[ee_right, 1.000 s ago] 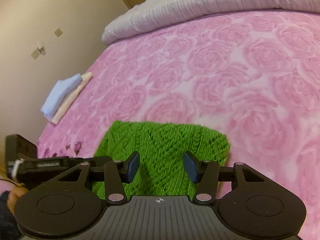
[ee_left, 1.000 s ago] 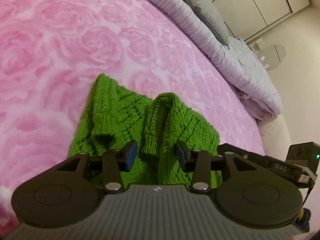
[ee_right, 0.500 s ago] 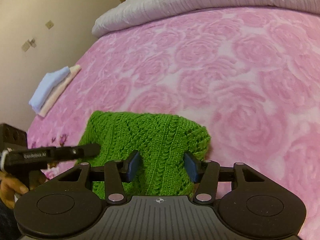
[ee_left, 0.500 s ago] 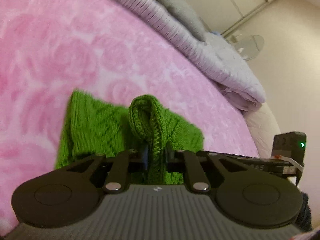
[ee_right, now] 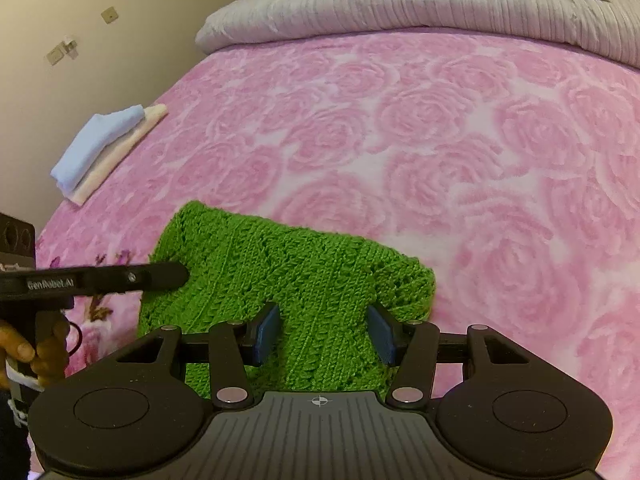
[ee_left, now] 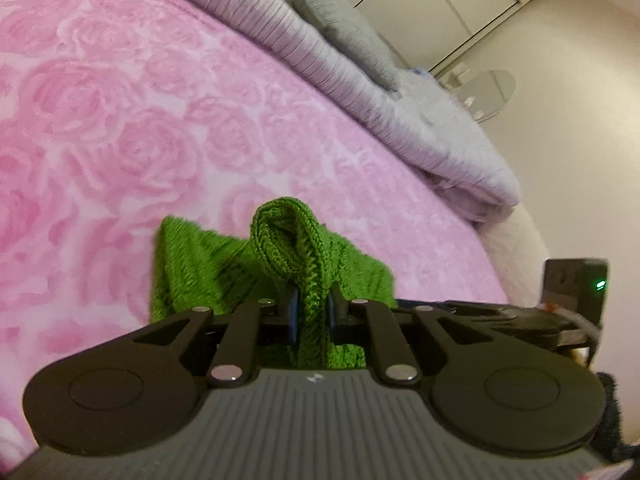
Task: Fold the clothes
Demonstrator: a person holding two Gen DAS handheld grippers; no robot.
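A green knitted sweater [ee_right: 296, 272] lies folded small on the pink rose-patterned bedspread [ee_right: 440, 140]. My left gripper [ee_left: 311, 312] is shut on a ribbed edge of the sweater [ee_left: 288, 236], which stands up in a loop between the pads. In the right wrist view the left gripper [ee_right: 176, 274] reaches in from the left onto the sweater's left edge. My right gripper [ee_right: 322, 334] is open, its blue pads on either side of the sweater's near part, not clamping it.
A folded stack of light blue and cream cloth [ee_right: 100, 148] lies at the bed's left edge. A grey-lilac ribbed duvet [ee_right: 420, 0] and grey pillow [ee_left: 344, 28] lie along the far side. White wardrobe doors [ee_left: 440, 4] stand beyond.
My left gripper closed on the sweater's ribbed edge and lifted it a little. My right gripper stayed open and moved closer over the sweater.
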